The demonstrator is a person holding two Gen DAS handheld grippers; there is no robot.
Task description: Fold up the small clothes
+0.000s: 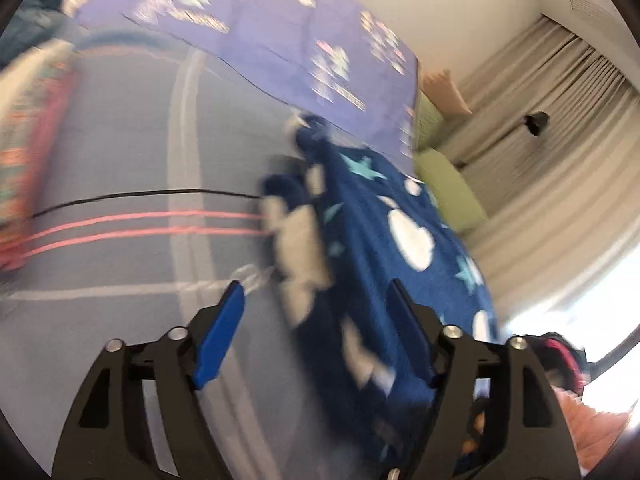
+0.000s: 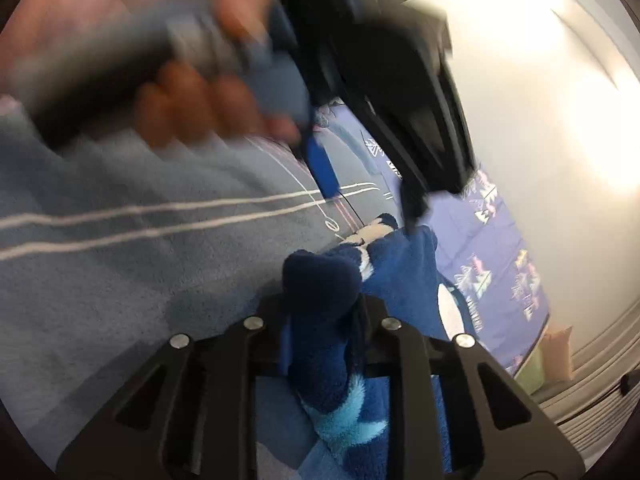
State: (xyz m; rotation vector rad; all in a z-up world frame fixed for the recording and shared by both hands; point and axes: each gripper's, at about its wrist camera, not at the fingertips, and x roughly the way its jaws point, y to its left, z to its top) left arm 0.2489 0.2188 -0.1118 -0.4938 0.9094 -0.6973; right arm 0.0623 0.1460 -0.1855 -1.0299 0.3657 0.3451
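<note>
right claw (image 2: 324,320) — fleece garment (image 2: 320,304) pinched

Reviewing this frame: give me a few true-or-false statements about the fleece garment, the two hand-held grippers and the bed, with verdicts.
1. The right hand-held gripper is clamped on a fold of the blue fleece garment. True.
2. The left hand-held gripper is shut tight. False: its jaws stand apart.
3. The garment is plain red. False: dark blue with white shapes and pale stars.
4. The garment lies on a grey-blue bedspread with pink and white lines. True.
5. A purple patterned sheet lies beyond the garment. True.
</note>
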